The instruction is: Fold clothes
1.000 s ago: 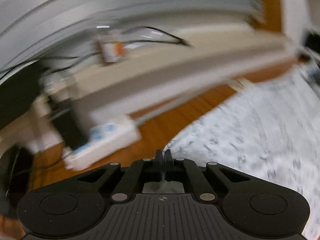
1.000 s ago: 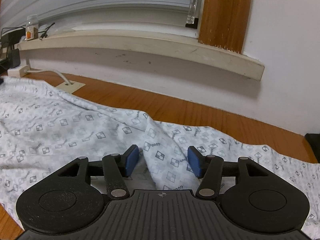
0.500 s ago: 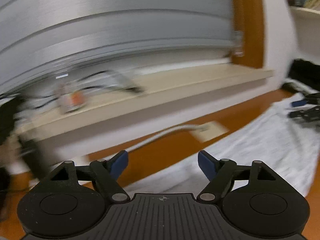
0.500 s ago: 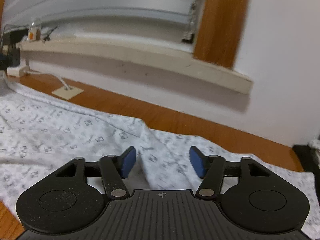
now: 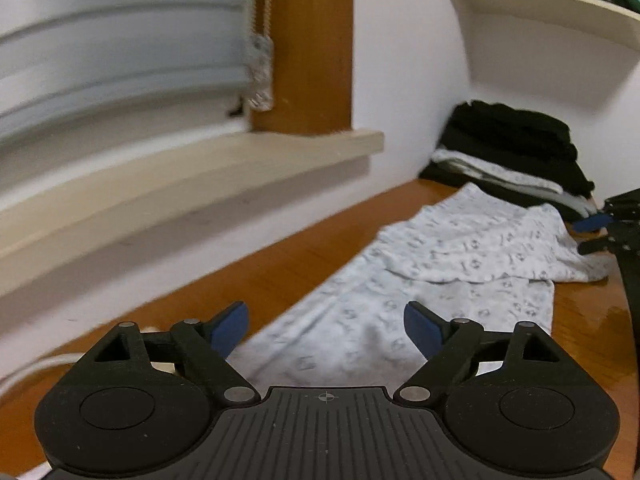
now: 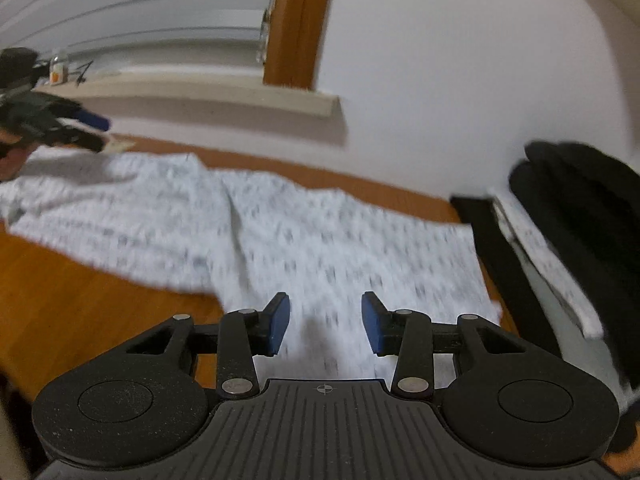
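A white garment with a small grey print [image 5: 452,272] lies spread along the wooden table [image 5: 276,276], one layer folded over at its far end. My left gripper [image 5: 326,326] hovers over the near end, jaws wide and still opening, the pads touching no cloth. In the right wrist view the same garment [image 6: 320,240] stretches to the left under my right gripper [image 6: 326,326]. Its jaws are closing, with cloth below the pads but not pinched. Each gripper shows in the other's view: right gripper [image 5: 588,235], left gripper [image 6: 98,131].
A stack of folded clothes [image 5: 516,152], black over white, sits at the garment's far end against the wall; the stack [image 6: 580,216] is to the right of my right gripper. A window sill [image 5: 200,168] runs behind the table. A white cable [image 5: 28,366] lies at left.
The left gripper was shut a second ago; it has opened wide and swung right along the garment. The right gripper has moved right toward the stack, its jaws narrower.
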A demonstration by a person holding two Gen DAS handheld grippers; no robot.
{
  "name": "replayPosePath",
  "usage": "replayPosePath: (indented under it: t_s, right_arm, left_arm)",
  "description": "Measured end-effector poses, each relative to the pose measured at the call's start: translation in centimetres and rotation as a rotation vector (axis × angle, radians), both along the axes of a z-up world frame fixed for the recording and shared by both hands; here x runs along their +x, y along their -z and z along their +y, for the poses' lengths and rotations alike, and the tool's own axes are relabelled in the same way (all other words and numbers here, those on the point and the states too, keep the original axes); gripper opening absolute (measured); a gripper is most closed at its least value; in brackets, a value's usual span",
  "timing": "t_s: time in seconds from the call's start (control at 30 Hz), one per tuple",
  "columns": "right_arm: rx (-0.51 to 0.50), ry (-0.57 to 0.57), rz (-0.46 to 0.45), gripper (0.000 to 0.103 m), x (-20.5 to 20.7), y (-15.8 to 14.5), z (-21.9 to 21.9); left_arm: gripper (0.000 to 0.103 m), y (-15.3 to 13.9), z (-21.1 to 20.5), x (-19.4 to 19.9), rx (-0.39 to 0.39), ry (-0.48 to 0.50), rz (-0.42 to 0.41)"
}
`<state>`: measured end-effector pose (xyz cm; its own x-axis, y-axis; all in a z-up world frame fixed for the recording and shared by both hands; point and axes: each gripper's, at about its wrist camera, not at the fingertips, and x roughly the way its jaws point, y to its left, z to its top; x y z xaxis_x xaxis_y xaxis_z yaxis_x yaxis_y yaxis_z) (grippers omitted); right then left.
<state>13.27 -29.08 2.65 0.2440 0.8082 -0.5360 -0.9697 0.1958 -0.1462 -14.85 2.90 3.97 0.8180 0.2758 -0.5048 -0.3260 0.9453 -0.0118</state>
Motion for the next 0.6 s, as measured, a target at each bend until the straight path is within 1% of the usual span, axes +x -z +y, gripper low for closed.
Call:
replayPosePath:
  t_s: [0.13, 0.2, 0.27, 0.33, 0.43, 0.53, 0.57, 0.6]
  right_arm:
    - [-0.042, -0.030, -0.017, 0.041, -0.6, 0.8, -1.7]
    - [-0.055, -0.036, -0.019, 0.043, -0.6, 1.0, -2.5]
    - [-0.055, -0.035, -0.043, 0.051, -0.5, 1.3, -3.1]
    - [-0.044, -0.043, -0.045, 0.051, -0.3, 1.5, -3.6]
    - [-0.060, -0.037, -0.033, 0.051, 0.1, 2.0, -3.6]
    - [-0.045, -0.031, 0.020, 0.048, 1.0, 2.2, -3.7]
    - [-0.040, -0.038, 0.027, 0.039, 1.1, 2.2, -3.8]
    - [-0.038, -0.042, 0.028, 0.034, 1.1, 2.3, -3.9]
  left_arm:
    - [0.087, 1.1, 0.6, 0.3, -0.060, 0.011, -0.002]
    - [0.087, 1.5, 0.7, 0.1, -0.063, 0.008, 0.004]
    - [0.087, 1.8, 0.7, 0.4, -0.064, 0.018, 0.022]
    - [0.087, 1.9, 0.6, 0.7, -0.054, 0.021, 0.036]
    - [0.087, 2.0, 0.6, 0.7, -0.046, 0.008, 0.042]
    - [0.088, 2.1, 0.6, 0.7, -0.047, 0.001, 0.048]
    - [0.089, 2.1, 0.6, 0.7, -0.042, 0.003, 0.048]
    - [0.093, 2.1, 0.5, 0.6, -0.037, 0.005, 0.046]
